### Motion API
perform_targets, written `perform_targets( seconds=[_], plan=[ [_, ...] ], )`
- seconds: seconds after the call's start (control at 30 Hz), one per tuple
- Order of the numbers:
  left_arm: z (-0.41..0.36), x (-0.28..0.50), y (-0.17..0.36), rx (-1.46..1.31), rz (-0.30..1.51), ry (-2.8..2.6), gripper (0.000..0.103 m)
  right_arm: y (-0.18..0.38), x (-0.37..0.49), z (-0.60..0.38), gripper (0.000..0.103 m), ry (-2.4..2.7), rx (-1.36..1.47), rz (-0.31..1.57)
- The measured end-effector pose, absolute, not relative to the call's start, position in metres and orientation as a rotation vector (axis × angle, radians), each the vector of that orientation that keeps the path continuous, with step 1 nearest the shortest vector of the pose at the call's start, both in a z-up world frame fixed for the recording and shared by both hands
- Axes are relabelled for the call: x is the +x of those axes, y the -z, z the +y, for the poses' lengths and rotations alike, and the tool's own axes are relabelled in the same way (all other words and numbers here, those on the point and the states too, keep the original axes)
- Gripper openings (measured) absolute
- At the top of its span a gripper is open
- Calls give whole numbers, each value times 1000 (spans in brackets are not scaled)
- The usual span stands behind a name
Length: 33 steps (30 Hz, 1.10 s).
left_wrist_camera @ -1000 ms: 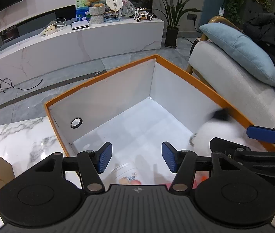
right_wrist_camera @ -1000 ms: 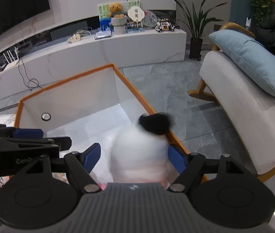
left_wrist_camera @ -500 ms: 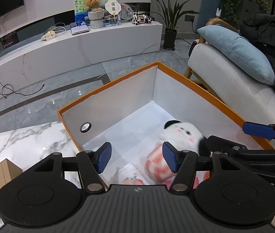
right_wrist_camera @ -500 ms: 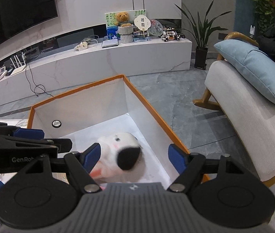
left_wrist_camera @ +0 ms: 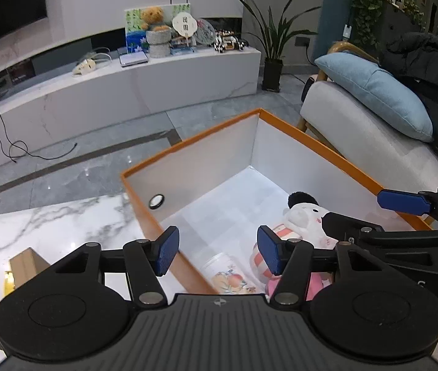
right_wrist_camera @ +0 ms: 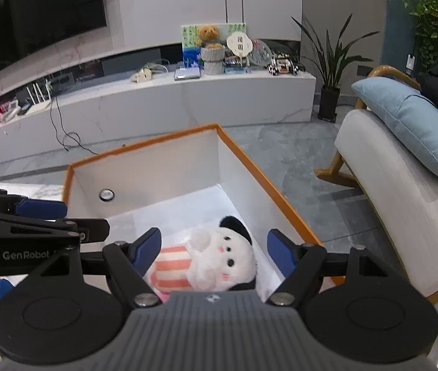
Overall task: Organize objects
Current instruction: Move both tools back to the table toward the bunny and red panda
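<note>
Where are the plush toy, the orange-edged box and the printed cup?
plush toy (right_wrist_camera: pixel 219 255): right wrist view, on its white face.
orange-edged box (right_wrist_camera: pixel 163 167): right wrist view, far inner wall.
printed cup (left_wrist_camera: pixel 226 273): left wrist view, on its side.

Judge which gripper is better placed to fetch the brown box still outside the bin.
Left, probably. The brown box sits on the marble table just left of the open left gripper. The right gripper, also open, hangs over the plush at the bin's far side.
</note>
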<state>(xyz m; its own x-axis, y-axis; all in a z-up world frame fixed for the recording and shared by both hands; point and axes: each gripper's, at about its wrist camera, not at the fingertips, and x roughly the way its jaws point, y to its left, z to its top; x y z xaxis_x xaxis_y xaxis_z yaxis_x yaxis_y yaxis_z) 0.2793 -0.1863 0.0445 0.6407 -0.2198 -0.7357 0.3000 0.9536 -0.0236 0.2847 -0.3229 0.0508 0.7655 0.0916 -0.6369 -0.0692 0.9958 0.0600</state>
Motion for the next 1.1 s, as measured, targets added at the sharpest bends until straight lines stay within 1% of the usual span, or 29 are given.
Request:
perform_targets(
  seconds=[0.47,0.8,1.0,1.1],
  plan=[
    [-136,244,-49,110,792,288,67,-68,240,-269,76,-211,-69,604],
    [-86,210,-35,93,797,267,67,-58,209,-219,76,-328,-169,563],
    [-64,193,-23,141,797,264,67,-44,194,-192,76,-394,-227,568],
    [-55,188,-16,167,789,279,71,-35,191,-180,76,-418,-261,584]
  ],
)
